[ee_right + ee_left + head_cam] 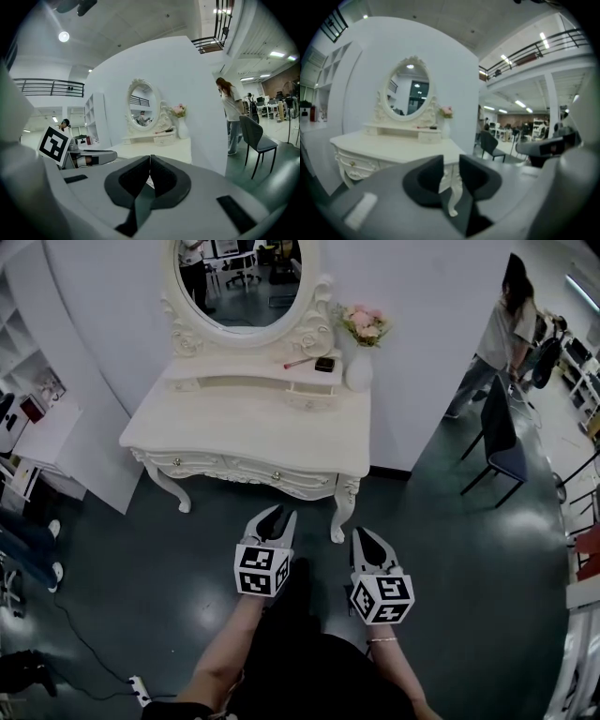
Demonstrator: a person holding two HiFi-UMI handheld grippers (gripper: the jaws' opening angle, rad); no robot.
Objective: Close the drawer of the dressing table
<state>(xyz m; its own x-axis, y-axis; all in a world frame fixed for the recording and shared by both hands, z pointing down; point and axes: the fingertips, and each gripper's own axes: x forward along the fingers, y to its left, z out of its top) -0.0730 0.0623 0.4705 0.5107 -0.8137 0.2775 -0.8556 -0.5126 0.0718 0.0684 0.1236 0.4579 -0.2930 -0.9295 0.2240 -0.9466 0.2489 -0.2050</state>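
The cream dressing table with an oval mirror stands against the white wall ahead of me. Its wide front drawer sits flush with the carved apron. On the upper shelf, the small right drawer looks drawn out a little. Both grippers hover over the dark floor, short of the table. My left gripper is open and empty; through its gap a table leg shows. My right gripper is shut on nothing, pads touching.
A vase of pink flowers and a small black box sit on the shelf's right end. A dark chair and a person are at the right. White shelving stands at the left; a power strip lies on the floor.
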